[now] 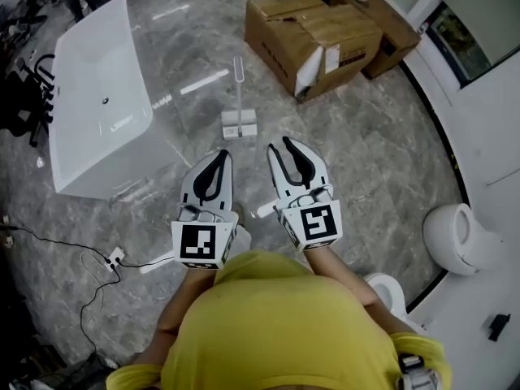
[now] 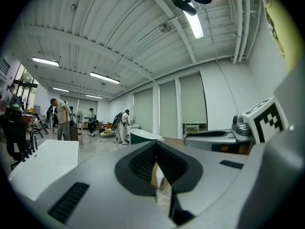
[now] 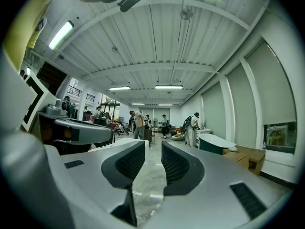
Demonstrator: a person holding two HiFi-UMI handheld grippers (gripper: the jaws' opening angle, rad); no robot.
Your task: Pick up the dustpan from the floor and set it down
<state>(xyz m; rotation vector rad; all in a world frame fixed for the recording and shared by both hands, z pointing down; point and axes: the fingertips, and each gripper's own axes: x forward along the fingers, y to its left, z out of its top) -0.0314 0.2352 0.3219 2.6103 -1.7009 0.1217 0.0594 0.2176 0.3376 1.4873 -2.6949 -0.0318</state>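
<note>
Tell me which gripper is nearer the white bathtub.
Left. The left gripper hangs over the floor just off the bathtub's side. The right gripper is farther away, on the far side of the left one.

Held level side by side, the left gripper point(image 1: 220, 154) has fingers together, the right gripper point(image 1: 280, 145) fingers apart.

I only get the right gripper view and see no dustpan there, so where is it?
Observer: The dustpan stands upright on the floor, just ahead of the left gripper and right gripper, touched by neither.
Operator: Are the left tongs open too?
Observer: No, they are shut, with nothing between them.
Operator: Anything nearby to avoid?
Observer: A toilet sits on the person's right.
</note>
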